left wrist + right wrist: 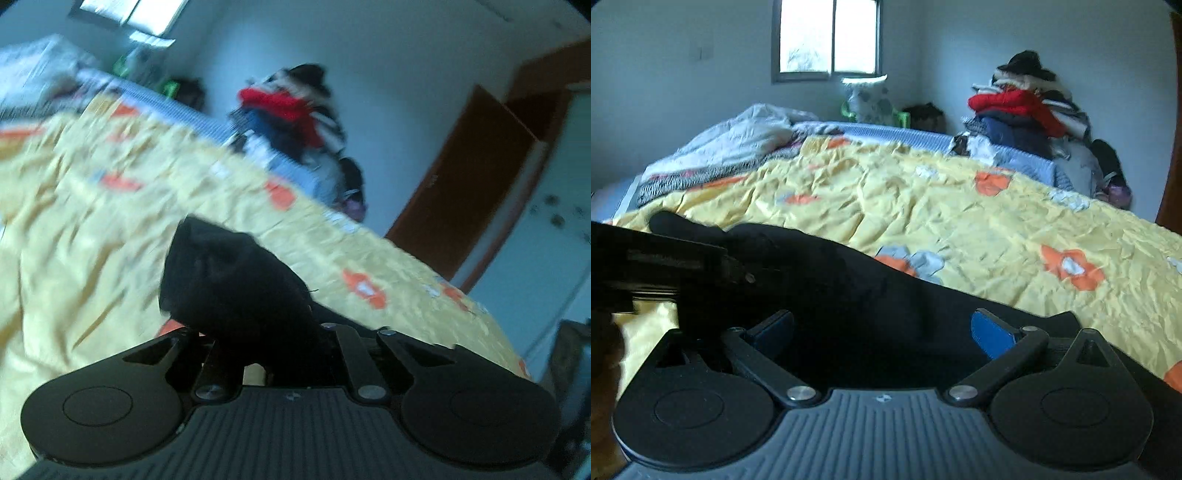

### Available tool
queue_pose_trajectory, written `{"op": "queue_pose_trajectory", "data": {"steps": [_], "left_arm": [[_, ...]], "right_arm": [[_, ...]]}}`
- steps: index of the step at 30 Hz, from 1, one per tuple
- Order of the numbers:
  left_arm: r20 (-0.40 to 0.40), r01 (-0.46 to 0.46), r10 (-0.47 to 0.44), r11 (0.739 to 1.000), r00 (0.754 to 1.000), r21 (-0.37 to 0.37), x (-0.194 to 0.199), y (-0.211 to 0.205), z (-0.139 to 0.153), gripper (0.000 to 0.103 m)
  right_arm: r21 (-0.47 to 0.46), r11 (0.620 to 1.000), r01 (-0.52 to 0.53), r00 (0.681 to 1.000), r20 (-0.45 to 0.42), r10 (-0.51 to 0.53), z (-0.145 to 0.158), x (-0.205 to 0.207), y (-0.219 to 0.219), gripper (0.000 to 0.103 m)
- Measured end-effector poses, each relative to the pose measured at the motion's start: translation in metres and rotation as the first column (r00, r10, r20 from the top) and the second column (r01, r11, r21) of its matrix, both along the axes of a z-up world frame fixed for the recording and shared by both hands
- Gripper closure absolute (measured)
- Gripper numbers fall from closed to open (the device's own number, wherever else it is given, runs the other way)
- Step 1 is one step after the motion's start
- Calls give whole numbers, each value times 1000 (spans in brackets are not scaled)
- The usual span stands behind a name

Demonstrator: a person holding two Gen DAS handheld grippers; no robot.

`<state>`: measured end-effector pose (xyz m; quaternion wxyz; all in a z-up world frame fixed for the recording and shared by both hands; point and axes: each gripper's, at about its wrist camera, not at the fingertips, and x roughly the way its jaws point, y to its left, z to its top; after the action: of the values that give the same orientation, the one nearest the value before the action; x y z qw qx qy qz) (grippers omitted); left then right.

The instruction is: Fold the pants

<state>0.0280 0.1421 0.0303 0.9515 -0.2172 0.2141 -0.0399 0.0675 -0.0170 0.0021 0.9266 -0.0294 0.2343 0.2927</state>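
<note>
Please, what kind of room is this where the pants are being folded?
Most likely a bedroom in a home. A bed with a yellow flowered quilt fills the view, a pile of clothes is stacked by the far wall, and there is a window above the bed.

no readable text, label, brand or number shows in either view; only a small pale mark sits on each gripper's ribbed base, lower centre of the frame, too tiny to read.
</note>
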Motion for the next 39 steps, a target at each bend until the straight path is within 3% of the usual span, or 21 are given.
{"op": "queue_pose_trajectory", "data": {"steps": [6,17,26,39], "left_arm": [[73,97,-103,992,992,79,-8,-47,25,93],[71,311,-325,937,943,157,5,-148,32,93],[36,410,-429,883,903,228,27,-228,19,92],[-26,523,-533,818,846,237,50,-301,-8,92]], "right_arm": [[191,981,36,999,-8,-35,14,6,-50,0],[352,923,157,988,-54,-147,8,-17,-162,0],[345,892,292,956,-84,-280,-8,-26,-230,0],[316,840,440,898,-146,-415,-29,-29,-303,0]]}}
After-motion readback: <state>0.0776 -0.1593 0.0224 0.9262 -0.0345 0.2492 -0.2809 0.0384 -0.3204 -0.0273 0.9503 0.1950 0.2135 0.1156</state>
